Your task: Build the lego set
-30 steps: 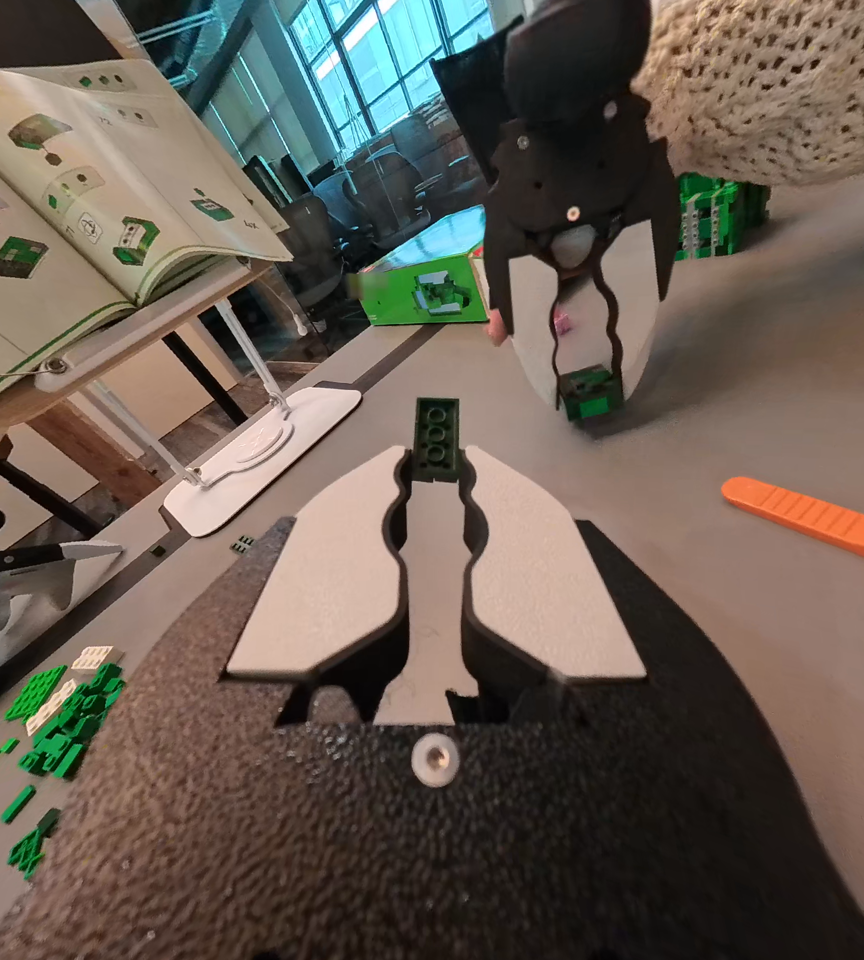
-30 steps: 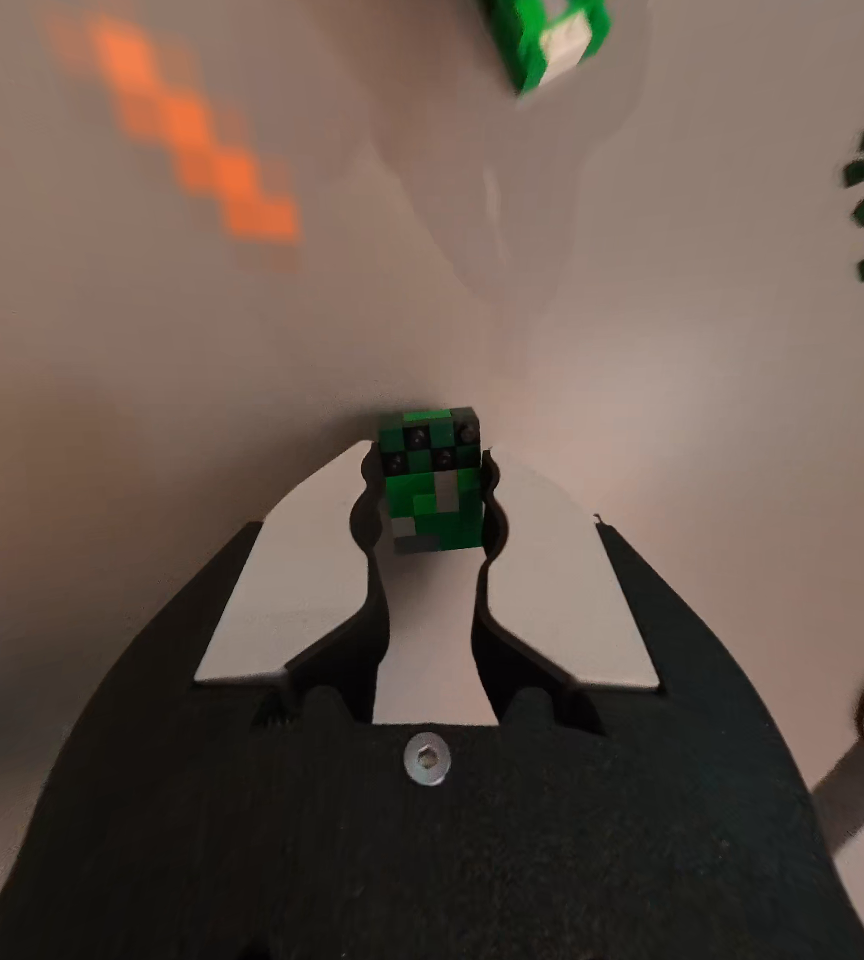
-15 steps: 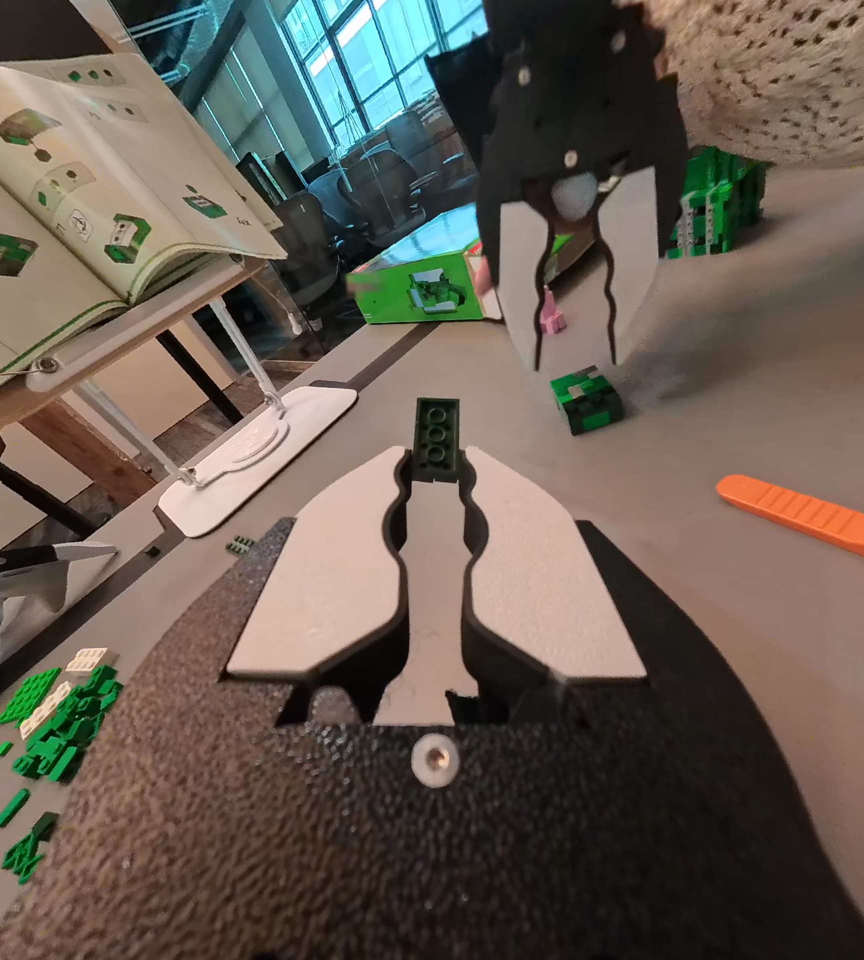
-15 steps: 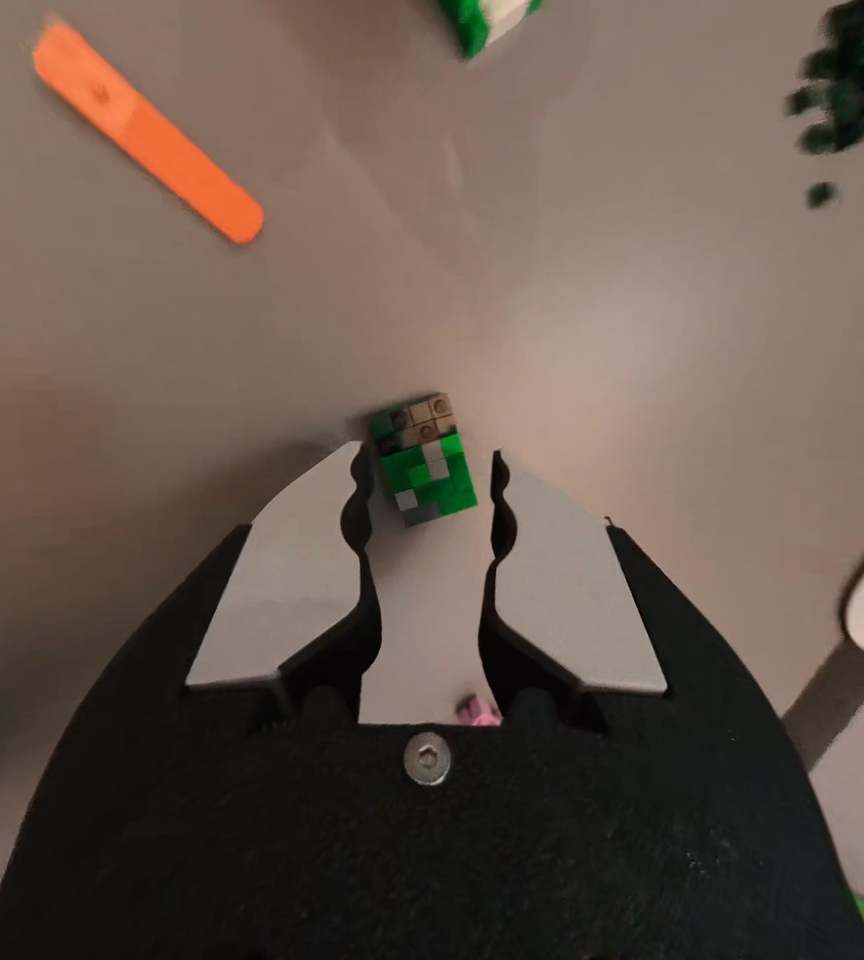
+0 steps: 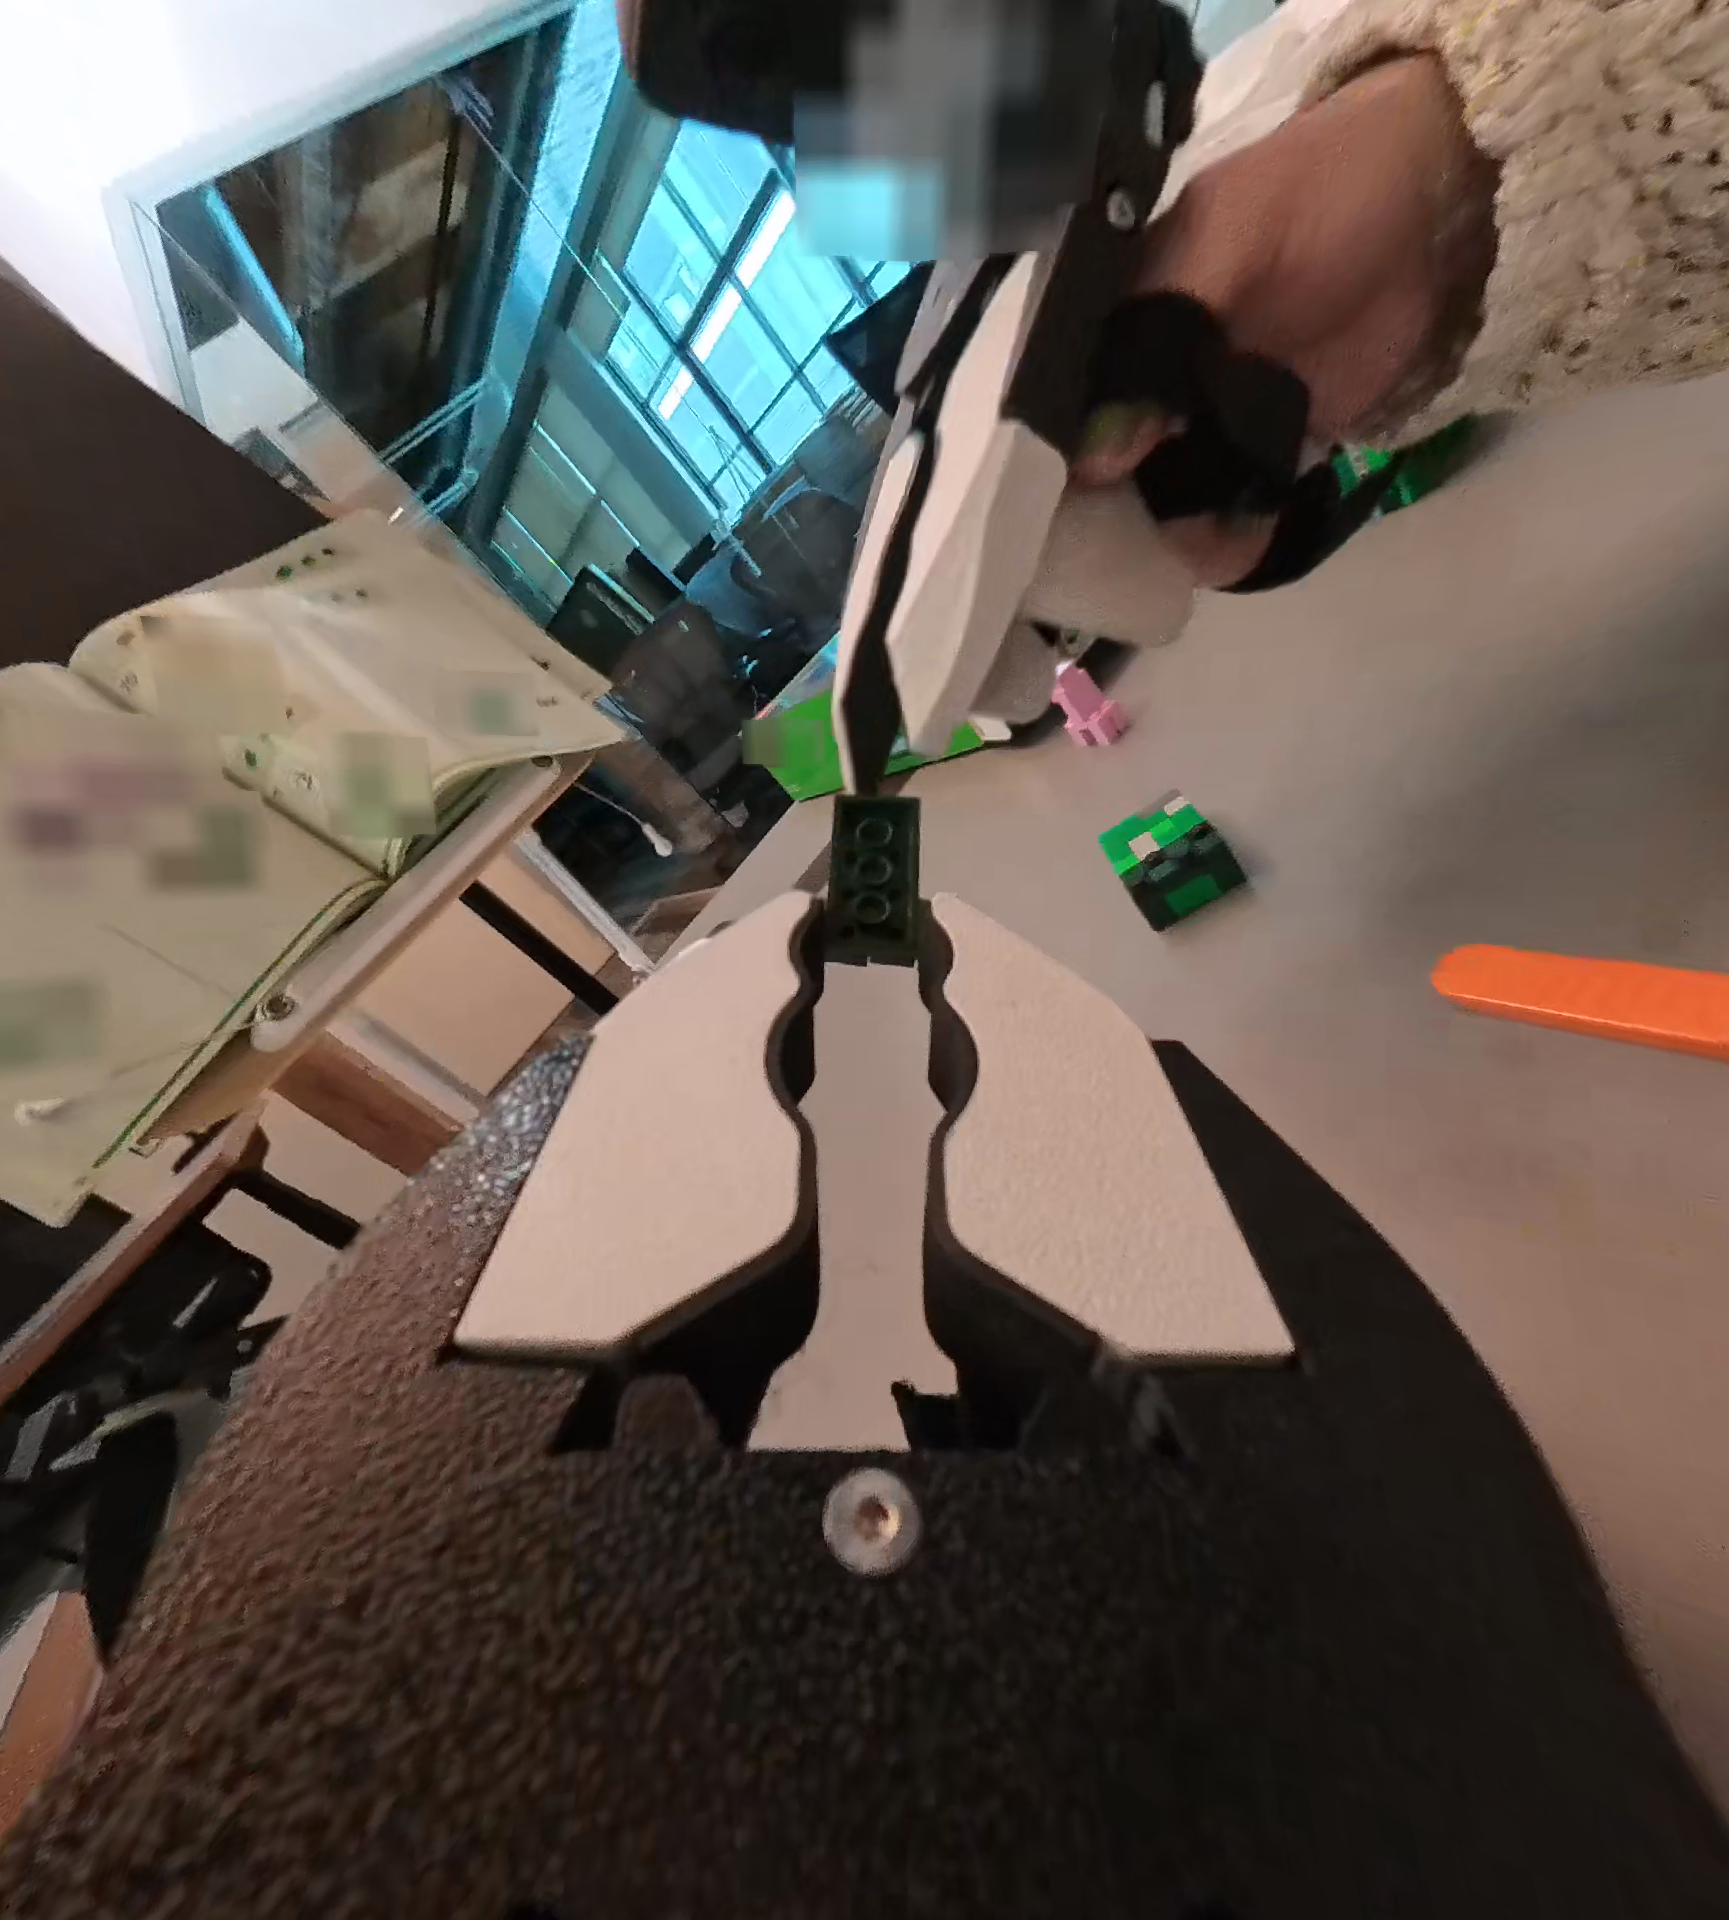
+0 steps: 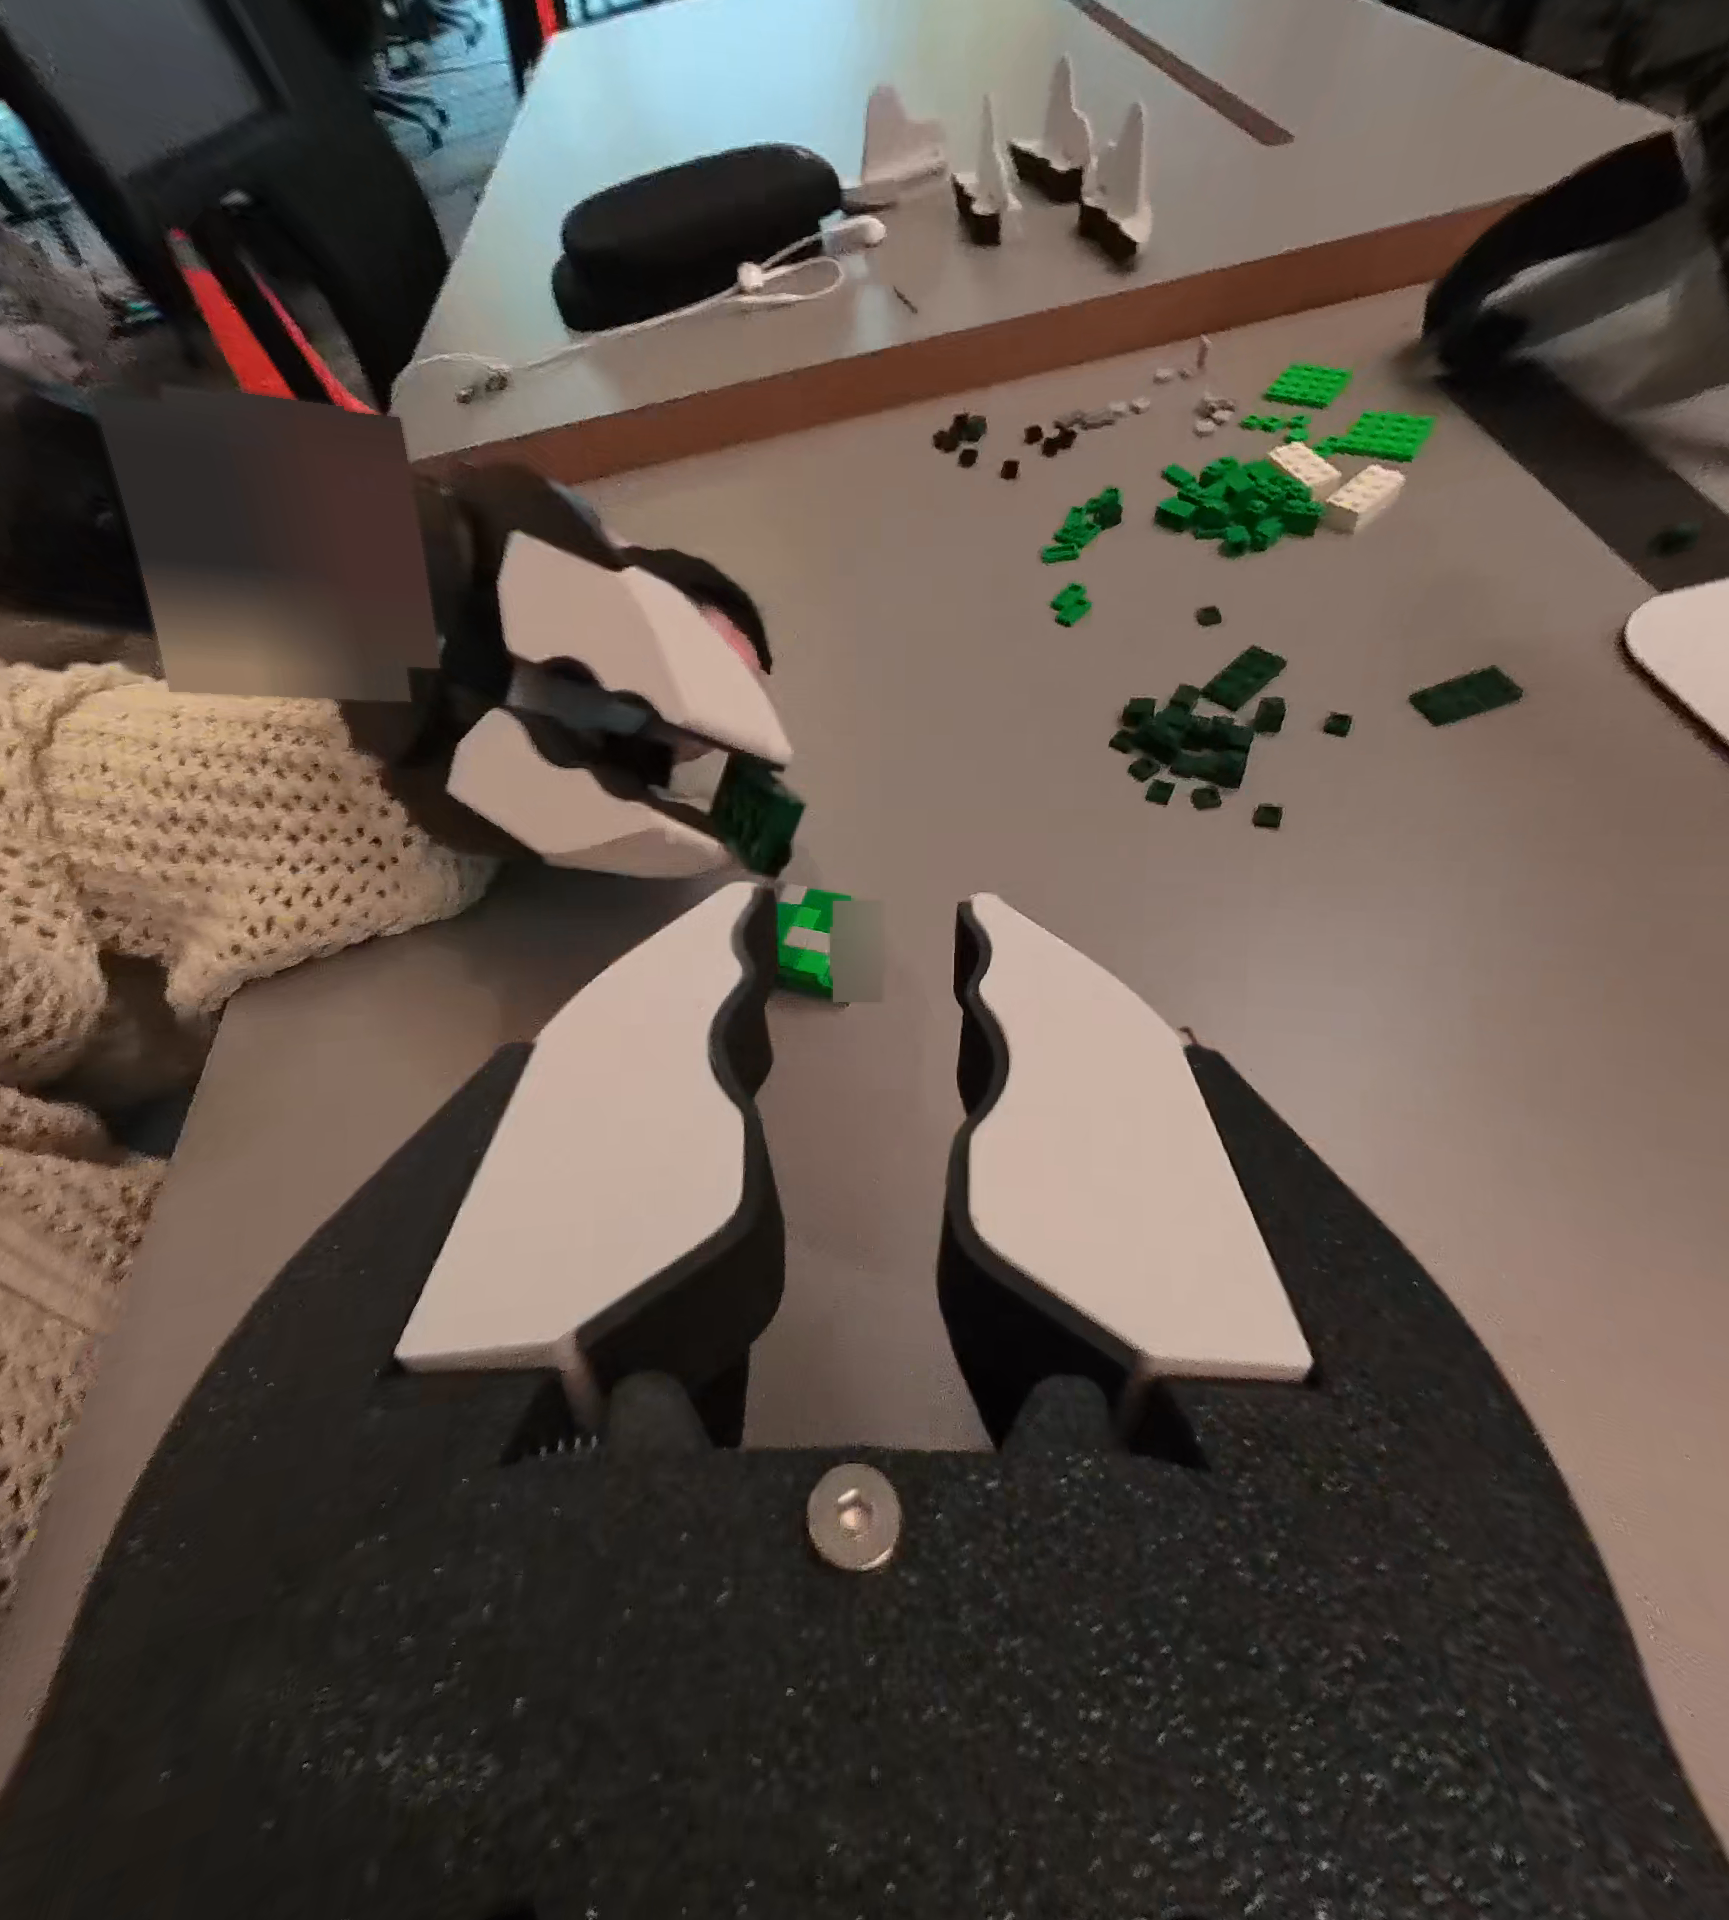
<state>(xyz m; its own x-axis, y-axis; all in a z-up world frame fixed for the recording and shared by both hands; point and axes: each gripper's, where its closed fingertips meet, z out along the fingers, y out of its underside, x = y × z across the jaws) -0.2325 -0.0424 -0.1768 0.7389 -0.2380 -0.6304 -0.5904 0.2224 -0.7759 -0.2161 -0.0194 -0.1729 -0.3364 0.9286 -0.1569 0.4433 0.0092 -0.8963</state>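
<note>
Left wrist view: my left gripper (image 5: 872, 914) was clamped on a dark green brick (image 5: 872, 878), studs up, brick sticking out past the fingertips. My right gripper (image 5: 865, 774) hung tip-down right above the brick's far end; from this side I couldn't tell its gap. Green block (image 5: 1169, 868) sat on the bench (image 5: 1462, 727), off to the right of the brick, not touched by anything. Orange separator (image 5: 1629, 1006) lay further right. Pink piece (image 5: 1088, 707) sat behind the block. Manual (image 5: 216, 790) was open on its stand at left, blurred.

Right wrist view: my right fingers (image 6: 1068, 1039) were spread apart, holding nothing. Green block (image 6: 806, 943) lay on the bench just past my left fingertip, partly hidden. Left gripper (image 6: 735, 800) came in from the left, brick (image 6: 758, 816) pinched just above the block. Loose green bricks (image 6: 1234, 504) and dark ones (image 6: 1192, 743) lay scattered further out.
</note>
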